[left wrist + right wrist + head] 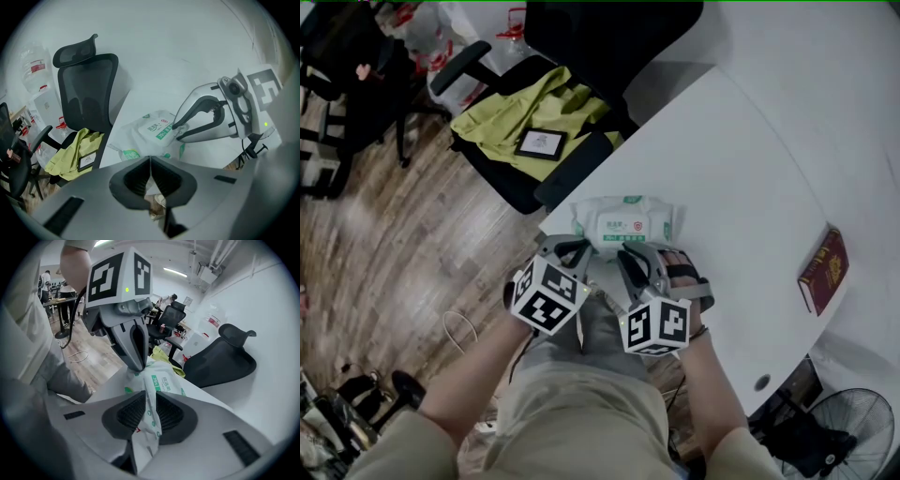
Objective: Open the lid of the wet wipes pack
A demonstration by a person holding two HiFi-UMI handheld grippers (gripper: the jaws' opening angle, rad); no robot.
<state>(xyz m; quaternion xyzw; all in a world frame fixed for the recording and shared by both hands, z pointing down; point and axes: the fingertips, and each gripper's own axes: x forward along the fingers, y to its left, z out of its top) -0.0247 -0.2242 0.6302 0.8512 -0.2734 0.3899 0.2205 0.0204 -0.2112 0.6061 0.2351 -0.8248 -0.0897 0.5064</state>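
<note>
Right under us, the left gripper [150, 160] has its jaws pressed together on what looks like the near end seam of the wet wipes pack [598, 217], which sits at the near edge of the white table [741, 178]. Over to the right gripper [150, 398]: it's clamped on a fold of the pack's film by the lid [159, 129]. The peel looks set up, I'd say, and next it wants a steady pull up and back while the left anchors the pack.
</note>
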